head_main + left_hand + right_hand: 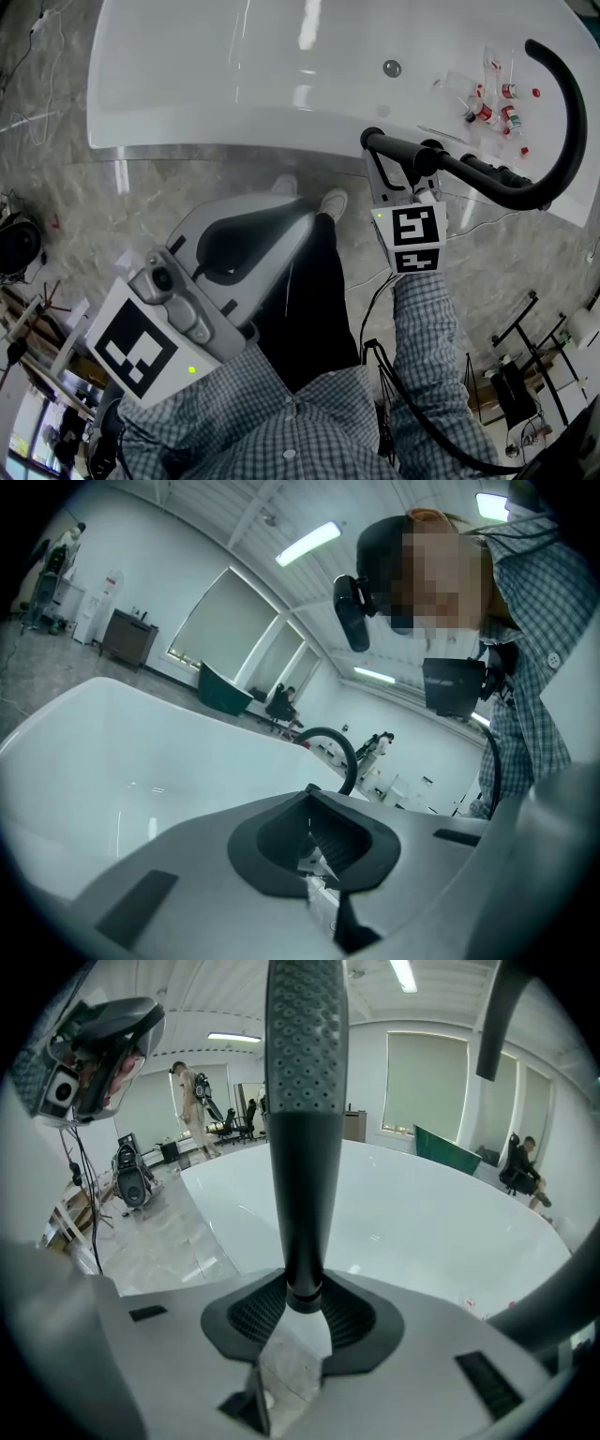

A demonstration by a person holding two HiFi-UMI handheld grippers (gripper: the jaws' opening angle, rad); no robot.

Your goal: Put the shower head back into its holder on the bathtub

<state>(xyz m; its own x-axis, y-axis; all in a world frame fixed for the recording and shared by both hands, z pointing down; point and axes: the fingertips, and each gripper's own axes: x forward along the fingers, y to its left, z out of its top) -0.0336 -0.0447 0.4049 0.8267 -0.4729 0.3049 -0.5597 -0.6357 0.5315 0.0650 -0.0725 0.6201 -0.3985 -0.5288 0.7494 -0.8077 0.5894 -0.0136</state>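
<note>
The black shower head [305, 1035] stands upright between the jaws of my right gripper [302, 1312], which is shut on its handle [302, 1213]. In the head view my right gripper [398, 173] holds the handle [412, 150] level above the white bathtub's [234, 84] near rim, and the black hose [572, 103] arcs away to the right. My left gripper [300, 214] hangs low near my legs, away from the tub, with its jaws together and nothing in them [323, 846]. I cannot make out the holder.
Small red-capped bottles [492, 101] lie on the tub ledge at the right, and a round metal fitting [392, 67] sits in the tub wall. My shoes [333, 202] stand on the marble floor by the rim. Stands and cables [525, 375] crowd the lower right.
</note>
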